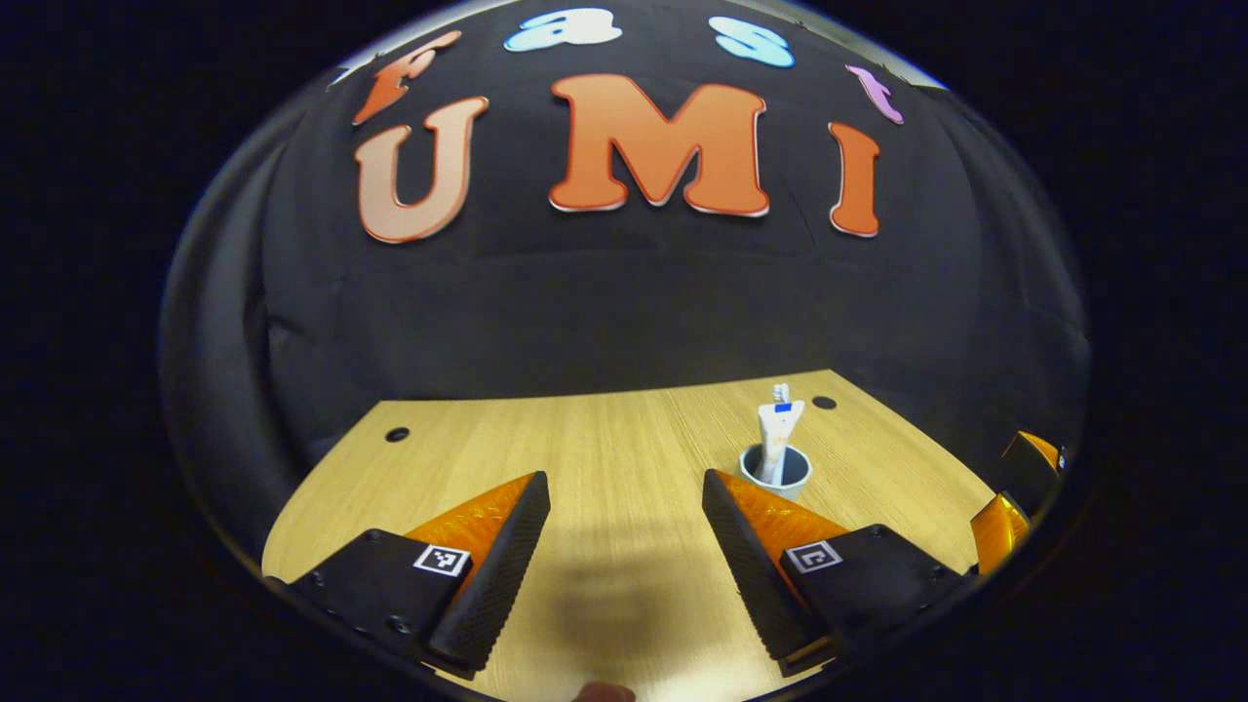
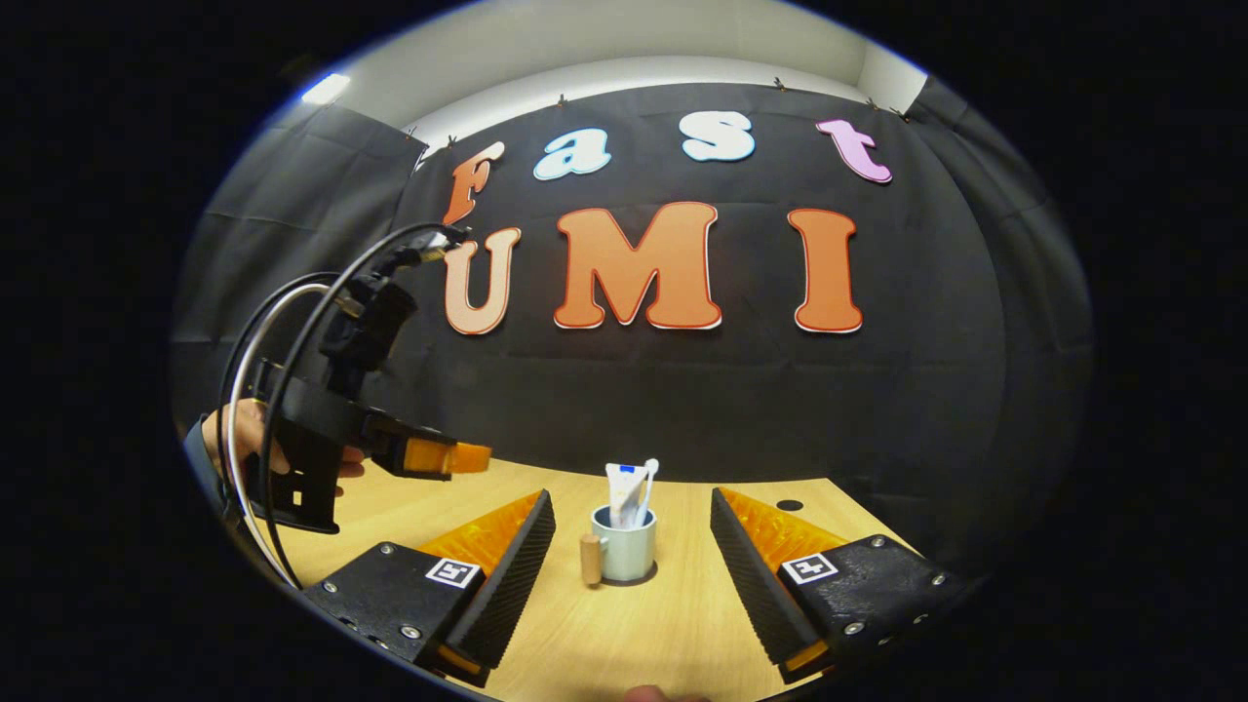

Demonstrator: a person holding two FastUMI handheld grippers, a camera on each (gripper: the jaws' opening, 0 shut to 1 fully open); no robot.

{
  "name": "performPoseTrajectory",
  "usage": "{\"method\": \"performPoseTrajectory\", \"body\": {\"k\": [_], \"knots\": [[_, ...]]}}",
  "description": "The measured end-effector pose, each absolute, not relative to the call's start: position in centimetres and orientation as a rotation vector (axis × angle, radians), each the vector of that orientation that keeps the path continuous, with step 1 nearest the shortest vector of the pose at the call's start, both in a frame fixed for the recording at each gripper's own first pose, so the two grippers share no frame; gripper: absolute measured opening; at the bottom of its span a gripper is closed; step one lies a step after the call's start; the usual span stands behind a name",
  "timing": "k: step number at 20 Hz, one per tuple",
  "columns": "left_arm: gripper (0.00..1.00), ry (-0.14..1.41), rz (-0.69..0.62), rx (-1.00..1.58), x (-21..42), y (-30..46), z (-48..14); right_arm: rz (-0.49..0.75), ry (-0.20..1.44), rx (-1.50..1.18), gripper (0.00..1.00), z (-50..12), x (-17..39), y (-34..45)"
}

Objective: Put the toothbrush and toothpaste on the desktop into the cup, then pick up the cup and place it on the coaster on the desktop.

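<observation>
A pale blue-green cup (image 2: 624, 548) with a wooden handle (image 2: 589, 559) stands upright on a dark coaster (image 2: 643, 581) on the wooden desktop (image 2: 604, 634). A white toothpaste tube (image 2: 624, 487) and a toothbrush (image 2: 647, 476) stick up out of it. My right gripper (image 2: 632, 499) is open, the cup a little ahead between its fingers and apart from both. In the left gripper view the cup (image 1: 780, 470) with the tube (image 1: 780, 429) sits just beyond the right finger. My left gripper (image 1: 624, 482) is open over bare desktop.
A hand (image 2: 239, 429) holds the left gripper (image 2: 444, 456), with looping cables, above the desk's left side. The right gripper's fingers (image 1: 1009, 502) show at the left gripper view's right edge. Round cable holes (image 1: 397, 434) (image 1: 824, 402) mark the desk's far corners. The black cloth wall stands behind.
</observation>
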State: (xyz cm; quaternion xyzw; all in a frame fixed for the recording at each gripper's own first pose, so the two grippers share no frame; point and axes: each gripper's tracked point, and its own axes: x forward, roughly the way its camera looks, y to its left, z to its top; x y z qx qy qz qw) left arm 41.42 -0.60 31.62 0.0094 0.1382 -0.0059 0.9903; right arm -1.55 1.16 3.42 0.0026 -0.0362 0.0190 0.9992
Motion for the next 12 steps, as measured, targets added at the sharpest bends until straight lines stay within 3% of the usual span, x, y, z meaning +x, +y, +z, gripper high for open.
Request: {"method": "performPoseTrajectory", "body": {"k": [6, 12], "knots": [[1.00, 0.030, 0.064, 0.033, 39.3, -1.1, 31.3, -0.020, -0.158, 0.028, 0.97, 5.5, -2.4, 2.5], [1.00, -0.091, 0.088, 0.032, 37.3, -0.1, 32.3, -0.033, -0.180, 0.025, 0.96, 6.7, -2.9, 3.8]]}}
